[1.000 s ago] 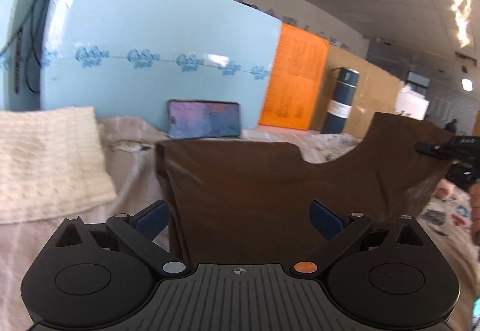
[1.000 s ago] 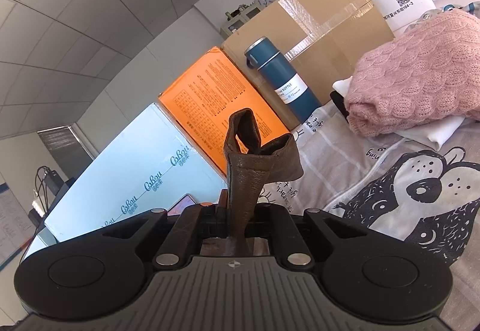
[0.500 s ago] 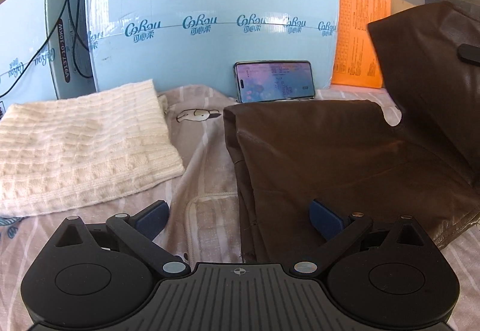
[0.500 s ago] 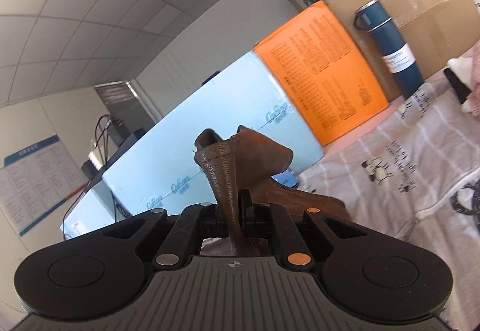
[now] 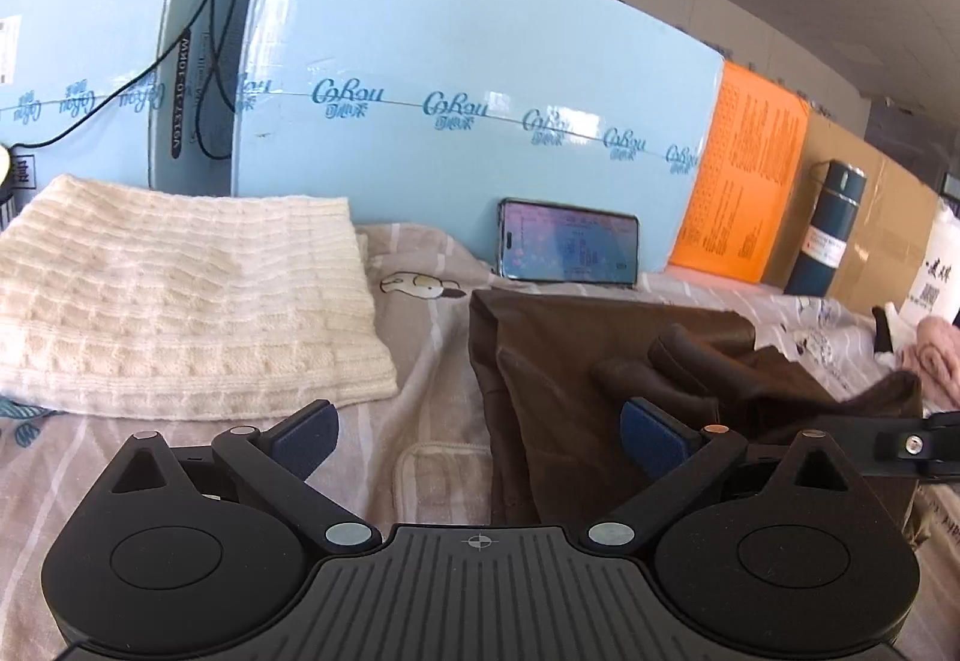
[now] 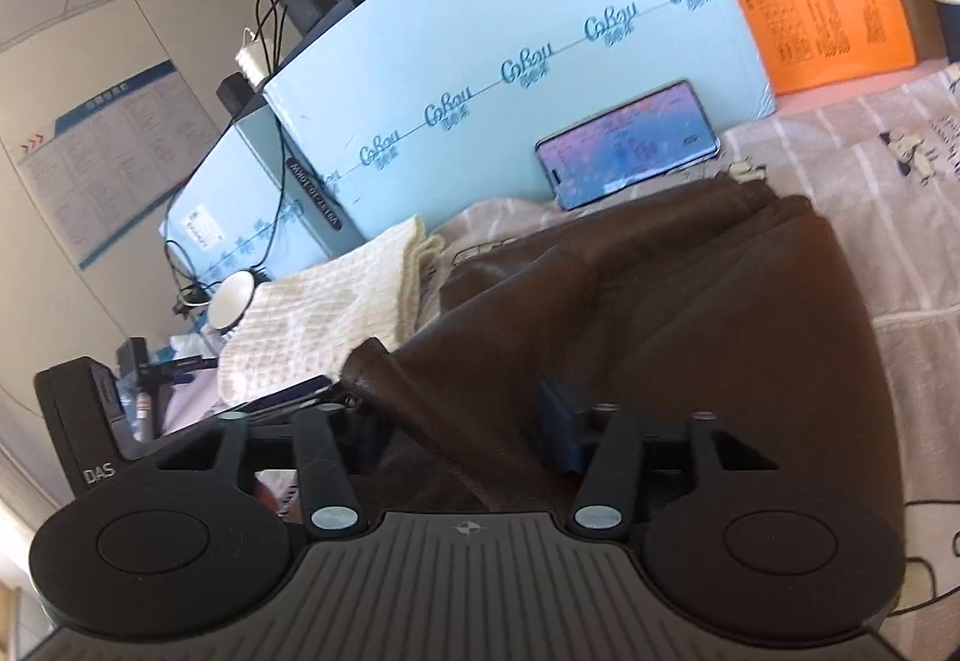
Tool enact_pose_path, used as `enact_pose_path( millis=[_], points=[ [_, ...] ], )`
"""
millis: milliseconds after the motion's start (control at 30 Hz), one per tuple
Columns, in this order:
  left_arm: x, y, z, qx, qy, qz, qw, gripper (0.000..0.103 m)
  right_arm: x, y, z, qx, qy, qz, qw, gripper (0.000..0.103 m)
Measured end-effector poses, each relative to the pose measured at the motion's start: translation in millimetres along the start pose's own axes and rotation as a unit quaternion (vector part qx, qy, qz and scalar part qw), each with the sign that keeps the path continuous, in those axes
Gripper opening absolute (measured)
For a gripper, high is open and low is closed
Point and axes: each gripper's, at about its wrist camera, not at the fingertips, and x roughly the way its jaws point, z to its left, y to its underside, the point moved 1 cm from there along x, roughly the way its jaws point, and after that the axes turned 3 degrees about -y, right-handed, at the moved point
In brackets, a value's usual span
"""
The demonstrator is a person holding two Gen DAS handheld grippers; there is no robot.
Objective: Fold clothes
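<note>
A dark brown garment [image 5: 576,361] lies partly folded on the patterned bed sheet [image 5: 420,361], with a loose flap bunched on top. My left gripper [image 5: 480,427] is open and empty, just short of the garment's near edge. In the right wrist view the garment [image 6: 690,313] drapes over and between the fingers of my right gripper [image 6: 456,409]. Its jaws stand apart. Cloth covers its left finger, so I cannot tell if it still pinches the cloth.
A folded cream knit sweater [image 5: 180,301] lies left of the garment. A phone [image 5: 567,250] leans on a light blue box [image 5: 450,121]. An orange box [image 5: 750,181], a blue flask [image 5: 831,229] and a pink knit [image 5: 936,355] are to the right.
My right gripper has swung the held part of the garment over to the left and down onto the rest, and its jaws have parted. My left gripper has stayed open.
</note>
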Motion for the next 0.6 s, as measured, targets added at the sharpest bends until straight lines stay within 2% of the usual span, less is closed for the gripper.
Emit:
enact_pose_path(
  millis=[33, 100, 233, 333, 433, 500, 567, 600],
  points=[
    [-0.5, -1.5, 3.1, -0.011, -0.002, -0.003, 0.9999, 0.101, -0.1, -1.4, -1.9, 0.013, -0.012, 0.001, 1.000, 0.068],
    [0.2, -4.1, 9.1, -0.033, 0.000, -0.004, 0.9994, 0.101, 0.5, -5.1, -3.9, 0.032, -0.023, -0.005, 0.999, 0.071],
    [4.4, -5.1, 23.7, -0.100, 0.050, 0.013, 0.9936, 0.101, 6.4, -5.1, -6.8, 0.043, -0.033, 0.011, 0.998, 0.085],
    [7.7, -3.6, 32.9, -0.152, 0.098, 0.033, 0.9830, 0.101, 10.8, -5.1, -9.0, 0.052, -0.041, 0.022, 0.998, 0.086],
    [12.2, -1.4, 34.7, -0.176, 0.133, 0.060, 0.9736, 0.102, 13.3, -5.8, -11.0, 0.057, -0.048, 0.029, 0.997, 0.087],
    [14.8, 0.0, 32.2, -0.176, 0.141, 0.075, 0.9713, 0.102, -3.7, -12.3, -10.8, 0.031, -0.039, -0.010, 0.999, 0.089],
    [16.5, 1.4, 29.2, -0.173, 0.151, 0.086, 0.9694, 0.102, -20.5, -18.9, -11.1, 0.004, -0.026, -0.049, 0.998, 0.097],
    [17.6, 2.3, 27.9, -0.172, 0.158, 0.093, 0.9678, 0.102, -27.1, -22.1, -14.4, -0.011, -0.002, -0.064, 0.998, 0.098]
  ],
)
